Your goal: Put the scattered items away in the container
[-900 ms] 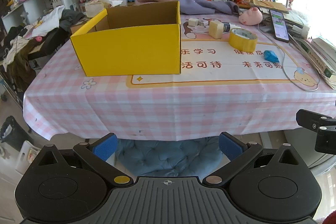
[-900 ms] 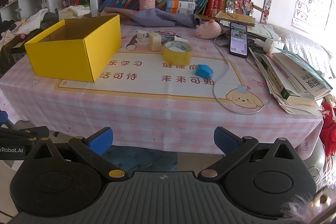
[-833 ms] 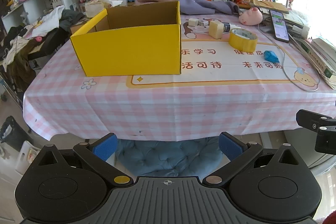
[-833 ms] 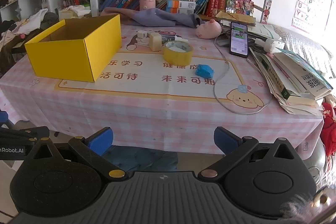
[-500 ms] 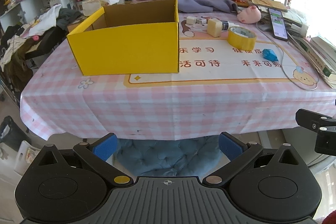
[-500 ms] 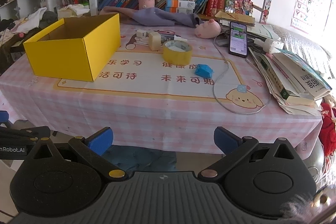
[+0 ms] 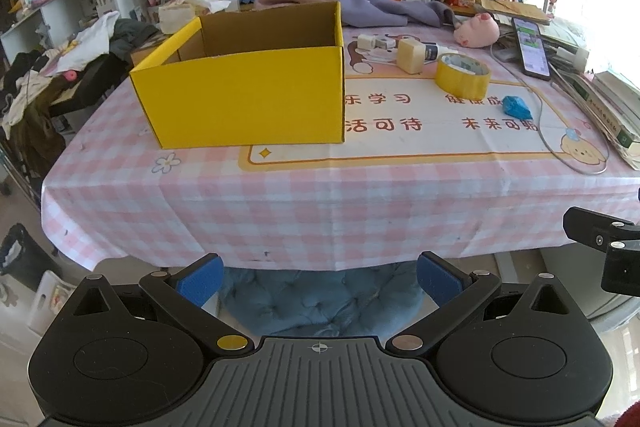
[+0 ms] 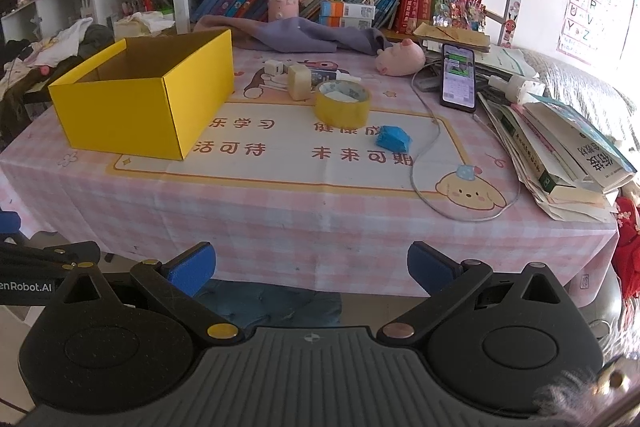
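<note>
While both jaws gape wide and empty, the tape roll (image 8: 342, 101) lies well beyond them beside the yellow box (image 8: 132, 111).

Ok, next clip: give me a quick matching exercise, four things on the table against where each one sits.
Things:
1. box
2. tape roll
3. blue lump
4. phone

Places:
A. leaning up by the book pile on the right
B. just right of the tape roll, nearer the front edge
C. left end of the table, open top
D. middle of the mat, in front of the pale block

Pairs: 1-C, 2-D, 3-B, 4-A
</note>
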Demonstrator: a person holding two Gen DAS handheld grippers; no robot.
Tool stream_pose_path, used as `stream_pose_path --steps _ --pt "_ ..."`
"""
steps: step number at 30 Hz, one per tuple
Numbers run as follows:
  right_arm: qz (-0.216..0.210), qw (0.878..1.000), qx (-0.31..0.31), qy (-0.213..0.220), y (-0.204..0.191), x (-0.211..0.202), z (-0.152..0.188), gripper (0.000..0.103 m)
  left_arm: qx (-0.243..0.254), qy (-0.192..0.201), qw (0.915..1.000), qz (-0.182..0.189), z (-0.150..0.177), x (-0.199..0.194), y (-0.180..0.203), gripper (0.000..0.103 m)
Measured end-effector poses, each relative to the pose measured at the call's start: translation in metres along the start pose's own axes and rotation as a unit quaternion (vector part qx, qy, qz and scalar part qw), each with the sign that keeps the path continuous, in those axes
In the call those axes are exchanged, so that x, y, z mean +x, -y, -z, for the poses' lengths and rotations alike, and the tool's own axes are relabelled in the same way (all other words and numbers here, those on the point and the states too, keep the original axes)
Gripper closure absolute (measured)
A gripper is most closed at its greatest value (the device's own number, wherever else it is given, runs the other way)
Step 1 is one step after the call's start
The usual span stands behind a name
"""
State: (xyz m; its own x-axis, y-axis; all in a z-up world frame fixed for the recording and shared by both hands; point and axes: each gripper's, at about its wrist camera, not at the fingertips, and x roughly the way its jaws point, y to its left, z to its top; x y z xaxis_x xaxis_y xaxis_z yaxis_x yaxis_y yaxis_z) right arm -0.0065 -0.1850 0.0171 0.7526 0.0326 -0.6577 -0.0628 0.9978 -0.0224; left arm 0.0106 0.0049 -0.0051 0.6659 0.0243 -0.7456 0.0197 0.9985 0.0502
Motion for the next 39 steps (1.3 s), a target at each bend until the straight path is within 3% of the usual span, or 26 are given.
stream_pose_path --steps 39 --pt "0.001 1.0 -0.005 -0.002 0.0007 -0.0069 0.0048 0.0 0.002 0.002 1.0 0.0 0.0013 -0.0082 0.0065 0.0"
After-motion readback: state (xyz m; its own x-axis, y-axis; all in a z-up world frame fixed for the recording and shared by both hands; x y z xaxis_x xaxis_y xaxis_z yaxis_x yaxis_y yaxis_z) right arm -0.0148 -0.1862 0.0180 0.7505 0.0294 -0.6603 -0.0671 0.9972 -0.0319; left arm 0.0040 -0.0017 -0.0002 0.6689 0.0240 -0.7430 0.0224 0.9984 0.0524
